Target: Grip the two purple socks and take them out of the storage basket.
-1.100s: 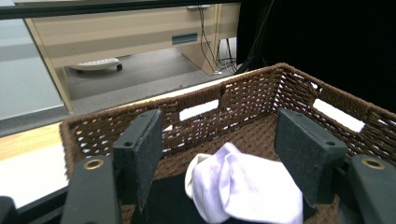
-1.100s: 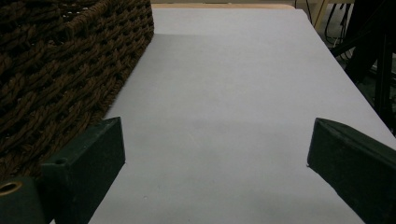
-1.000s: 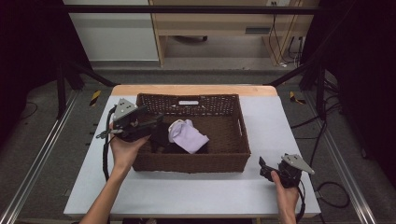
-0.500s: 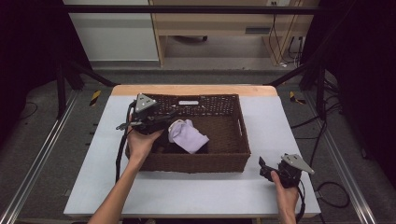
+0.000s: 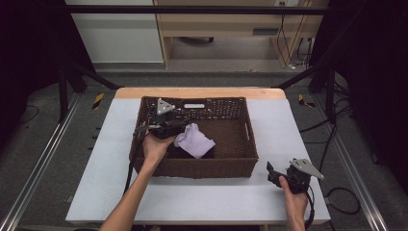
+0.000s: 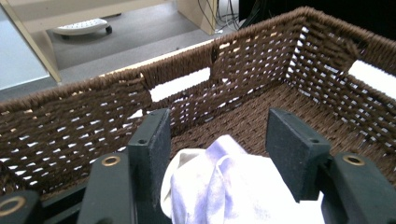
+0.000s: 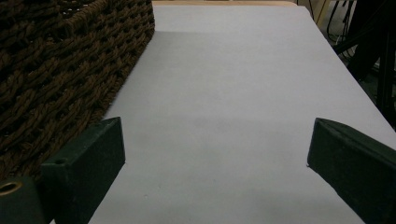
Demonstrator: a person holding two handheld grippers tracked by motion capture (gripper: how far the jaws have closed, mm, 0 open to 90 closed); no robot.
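Note:
A pale lavender cloth (image 5: pixel 195 140) lies crumpled inside a brown wicker basket (image 5: pixel 231 166), left of its middle. My left gripper (image 5: pixel 179 129) reaches into the basket from the left side. In the left gripper view its jaws straddle the cloth (image 6: pixel 233 186). The jaws have just been closing, and a gap still shows beside the right pad (image 6: pixel 292 149). My right gripper (image 5: pixel 270 174) rests on the white table, right of the basket's front corner. It is open, with nothing between the fingers (image 7: pixel 84 172).
The basket's far wall (image 6: pixel 70 112) has a handle slot. A dark patch lies under the cloth's near side. The white tabletop (image 7: pixel 224 93) stretches out to the right of the basket. Beyond the table's far edge are a wooden bench and cables.
My left gripper has moved right and down from the basket's left rim into the basket, up to the cloth. The right hand has stayed where it was.

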